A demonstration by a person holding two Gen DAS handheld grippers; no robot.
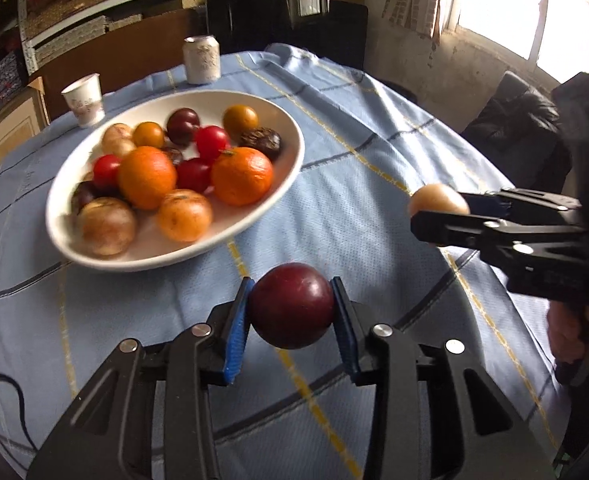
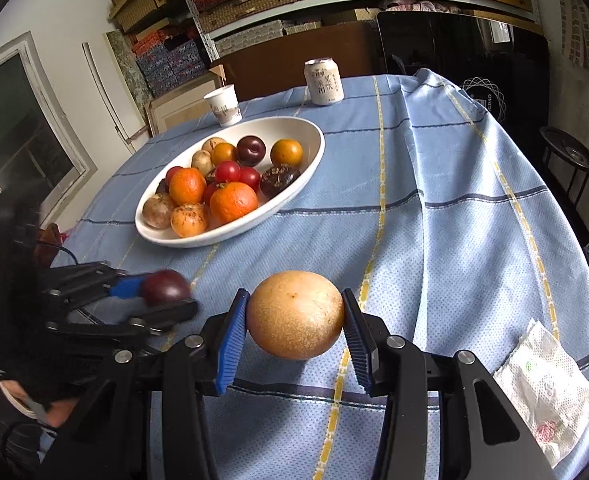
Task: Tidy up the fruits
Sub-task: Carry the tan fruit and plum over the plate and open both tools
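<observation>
A dark red plum [image 1: 291, 306] sits between the blue pads of my left gripper [image 1: 292, 312], which is shut on it just above the blue checked tablecloth. My right gripper [image 2: 294, 320] is shut on a round tan fruit [image 2: 295, 315], also near the cloth. Each gripper shows in the other's view: the right one [image 1: 438, 216] with the tan fruit [image 1: 436, 199] at the right, the left one [image 2: 162, 296] with the plum [image 2: 165, 287] at the lower left. A white oval bowl [image 1: 286, 168] beyond both holds oranges, red tomatoes, plums and several brownish fruits.
A paper cup [image 1: 83, 100] and a drink can [image 1: 201, 60] stand behind the bowl [image 2: 314, 152] near the table's far edge. A crumpled paper packet [image 2: 550, 392] lies at the right front. Shelves with boxes line the back wall; a dark chair [image 1: 522, 120] is at the right.
</observation>
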